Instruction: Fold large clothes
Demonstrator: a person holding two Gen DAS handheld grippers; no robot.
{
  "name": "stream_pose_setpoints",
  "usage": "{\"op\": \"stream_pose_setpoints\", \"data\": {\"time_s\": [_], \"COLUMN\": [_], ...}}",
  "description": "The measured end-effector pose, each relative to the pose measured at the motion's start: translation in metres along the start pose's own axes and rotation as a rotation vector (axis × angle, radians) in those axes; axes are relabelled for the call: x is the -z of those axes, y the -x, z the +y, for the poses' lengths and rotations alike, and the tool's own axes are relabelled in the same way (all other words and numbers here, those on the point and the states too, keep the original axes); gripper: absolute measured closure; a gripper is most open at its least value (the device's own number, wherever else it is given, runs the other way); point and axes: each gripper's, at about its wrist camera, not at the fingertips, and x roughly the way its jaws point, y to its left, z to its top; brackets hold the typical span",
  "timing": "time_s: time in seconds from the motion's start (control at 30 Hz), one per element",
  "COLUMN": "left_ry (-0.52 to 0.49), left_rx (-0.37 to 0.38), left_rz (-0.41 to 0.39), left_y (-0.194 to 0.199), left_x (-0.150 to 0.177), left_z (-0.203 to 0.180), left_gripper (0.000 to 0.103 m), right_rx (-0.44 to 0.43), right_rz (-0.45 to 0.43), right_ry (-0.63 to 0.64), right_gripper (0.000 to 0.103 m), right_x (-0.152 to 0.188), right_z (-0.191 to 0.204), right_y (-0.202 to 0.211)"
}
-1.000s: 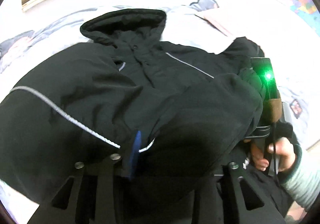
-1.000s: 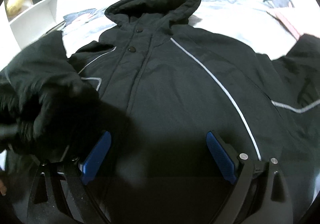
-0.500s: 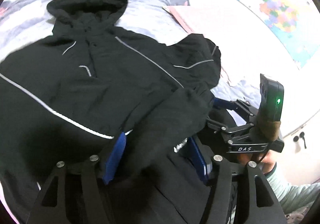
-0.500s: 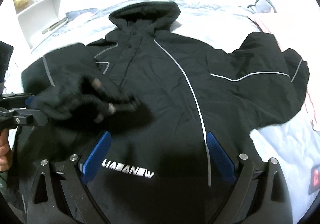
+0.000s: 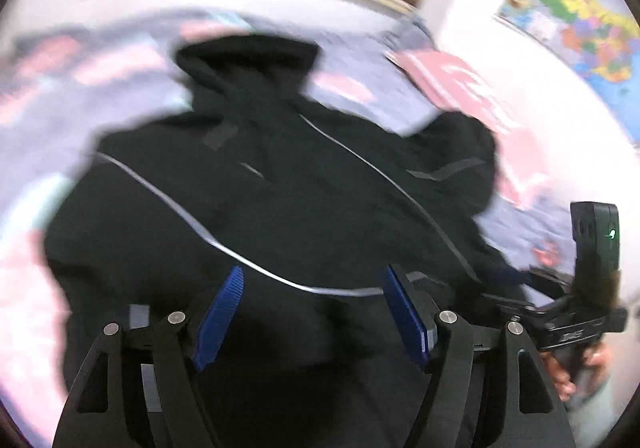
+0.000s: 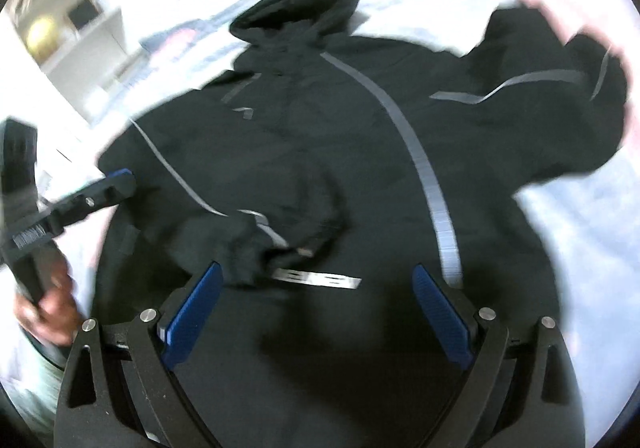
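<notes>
A large black hooded jacket (image 6: 340,152) with thin silver stripes lies front up on the bed, hood at the far end; it also shows in the left wrist view (image 5: 280,200). Its left sleeve (image 6: 256,232) is folded across the chest. Its right sleeve (image 6: 560,96) lies spread to the right. My left gripper (image 5: 312,312) is open and empty above the jacket's lower part. My right gripper (image 6: 316,320) is open and empty above the hem. Each gripper shows at the edge of the other's view: the right one (image 5: 516,280) in the left wrist view, the left one (image 6: 116,180) in the right wrist view. Both views are blurred.
The bed (image 5: 360,88) has a pale patterned cover. A pink cloth (image 5: 452,80) lies at its far right. A map (image 5: 580,20) hangs on the right wall. White shelves (image 6: 76,36) stand to the left.
My left gripper has let go of the left sleeve, which now lies across the chest, and has opened and drawn back. My right gripper stayed open.
</notes>
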Motion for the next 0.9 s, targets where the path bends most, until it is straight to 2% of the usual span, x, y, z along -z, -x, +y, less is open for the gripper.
{"op": "stream_pose_setpoints", "data": {"time_s": [0.03, 0.17, 0.27, 0.3, 0.33, 0.4, 0.43, 0.5, 0.57, 0.63, 0.77, 0.9], "left_ry": [-0.010, -0.055, -0.058, -0.052, -0.047, -0.041, -0.044, -0.050, -0.054, -0.056, -0.064, -0.086], "left_rx": [-0.065, -0.307, -0.358, -0.360, -0.361, -0.369, -0.380, -0.395, -0.395, -0.383, -0.384, -0.428], "left_rz": [-0.022, -0.088, -0.120, -0.124, -0.126, -0.130, -0.135, -0.148, -0.146, -0.134, -0.106, -0.065], "left_y": [0.008, 0.031, 0.048, 0.054, 0.056, 0.059, 0.060, 0.061, 0.058, 0.051, 0.021, -0.036], "left_x": [0.000, 0.000, 0.003, 0.004, 0.004, 0.001, 0.001, 0.000, -0.004, -0.009, -0.018, -0.022], "left_z": [-0.002, -0.014, -0.014, -0.011, -0.011, -0.007, -0.008, -0.008, -0.009, -0.009, -0.005, 0.010], "left_gripper": [0.030, 0.030, 0.029, 0.029, 0.029, 0.029, 0.029, 0.029, 0.029, 0.029, 0.029, 0.029], "right_rx": [-0.054, -0.156, -0.197, -0.192, -0.165, -0.106, -0.076, -0.020, 0.106, 0.191, 0.300, 0.401], "right_rz": [0.028, 0.117, 0.188, 0.185, 0.174, 0.132, 0.092, 0.032, -0.069, -0.136, -0.206, -0.203], "right_ry": [-0.055, -0.208, -0.272, -0.262, -0.232, -0.164, -0.126, -0.084, -0.023, 0.008, 0.035, 0.054], "right_gripper": [0.006, 0.006, 0.018, 0.030, 0.042, 0.056, 0.062, 0.067, 0.069, 0.071, 0.071, 0.071], "right_x": [-0.005, -0.013, -0.013, -0.014, -0.017, -0.028, -0.034, -0.044, -0.062, -0.077, -0.103, -0.111], "right_z": [-0.003, -0.008, -0.006, -0.003, 0.004, 0.016, 0.022, 0.025, 0.026, 0.021, 0.002, -0.027], "right_y": [-0.013, -0.057, -0.085, -0.087, -0.086, -0.078, -0.067, -0.050, -0.026, -0.008, -0.001, -0.031]}}
